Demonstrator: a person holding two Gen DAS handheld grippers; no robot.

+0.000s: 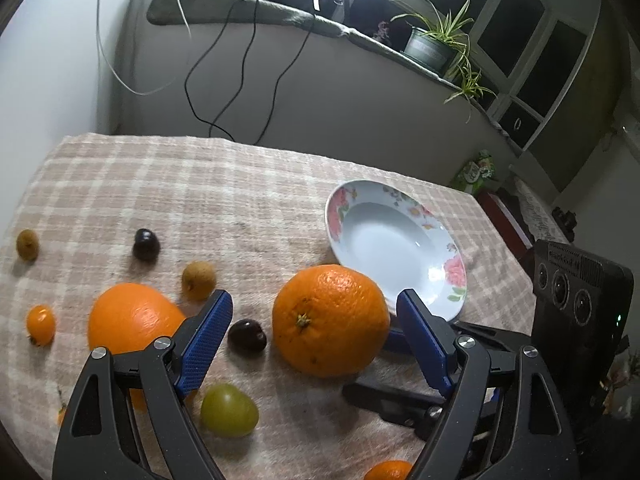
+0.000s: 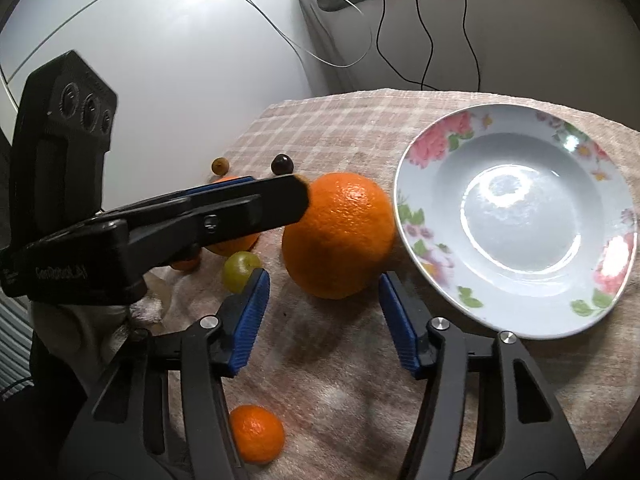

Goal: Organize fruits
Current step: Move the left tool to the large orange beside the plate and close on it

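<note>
The right tongs [image 2: 324, 296] straddle the big orange [image 2: 338, 236] on the worktop [image 2: 348, 380], beside the plate [image 2: 424, 240] — pads apart from the peel, nothing gripped. Left tongs [image 1: 316, 328] gape empty. Next, I judge — clench, lift, carry to the plate.

A soft checked cloth [image 1: 200, 184] in pink and cream covers the table. Behind it is a grey wall [image 1: 340, 92] with thin black cables [image 1: 248, 64] hanging down. A long ledge [image 1: 248, 12] runs along the top of the wall. A green plant in a pot [image 1: 430, 46] sits on the ledge, near a dark window [image 1: 532, 44].
</note>
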